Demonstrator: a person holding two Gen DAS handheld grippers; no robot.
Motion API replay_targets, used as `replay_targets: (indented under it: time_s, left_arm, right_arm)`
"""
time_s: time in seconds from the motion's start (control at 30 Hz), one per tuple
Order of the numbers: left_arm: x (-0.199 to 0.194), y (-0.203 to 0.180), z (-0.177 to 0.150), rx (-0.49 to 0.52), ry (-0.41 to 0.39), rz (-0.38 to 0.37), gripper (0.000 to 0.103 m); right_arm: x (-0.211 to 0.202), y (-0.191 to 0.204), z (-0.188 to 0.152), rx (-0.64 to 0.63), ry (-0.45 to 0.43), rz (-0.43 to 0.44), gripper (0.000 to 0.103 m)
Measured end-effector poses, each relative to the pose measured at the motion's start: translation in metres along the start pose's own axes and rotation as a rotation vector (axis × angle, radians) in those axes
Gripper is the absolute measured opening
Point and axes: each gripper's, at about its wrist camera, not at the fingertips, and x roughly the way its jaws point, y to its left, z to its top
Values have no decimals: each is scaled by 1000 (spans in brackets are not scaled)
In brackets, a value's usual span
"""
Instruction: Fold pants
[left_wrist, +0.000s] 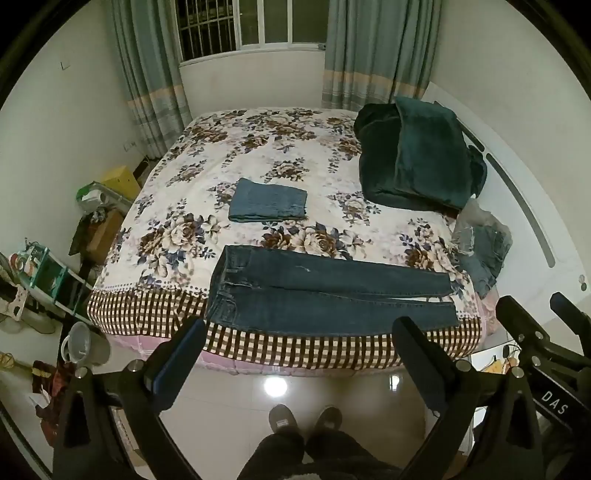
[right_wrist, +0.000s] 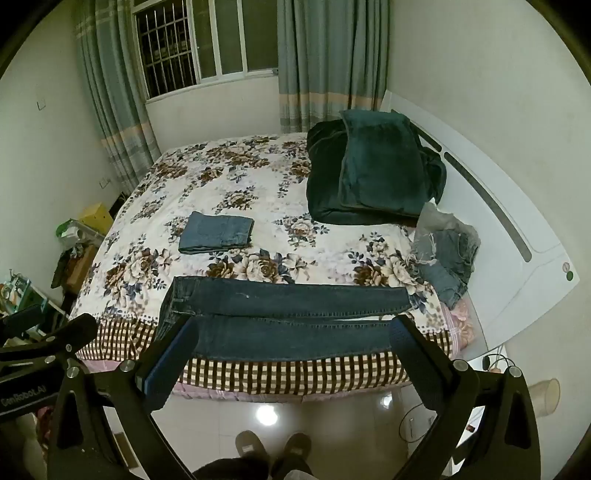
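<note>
I've got both tongs spread wide, gripping nothing: left gripper (left_wrist: 299, 332) and right gripper (right_wrist: 291, 332) hang off the bed's near edge. Dark jeans (left_wrist: 325, 291) lie flat along that edge, legs side by side, waist to my left, probably staged for folding. Folded jeans (left_wrist: 267, 201) sit beyond. No containers visible on the bed (left_wrist: 295, 350).

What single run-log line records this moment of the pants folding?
stage: pre-grasp | dark jeans: flat, unfolded, near bed edge | folded jeans: behind | left gripper: open, empty | right gripper: open, empty
</note>
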Motion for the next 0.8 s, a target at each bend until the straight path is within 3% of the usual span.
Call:
replay_targets:
  time_s: [0.8]
  left_arm:
    - [-9,9,15,22,-28,33,103]
  right_arm:
    - [-3,-1,5,-2,0,-3,103]
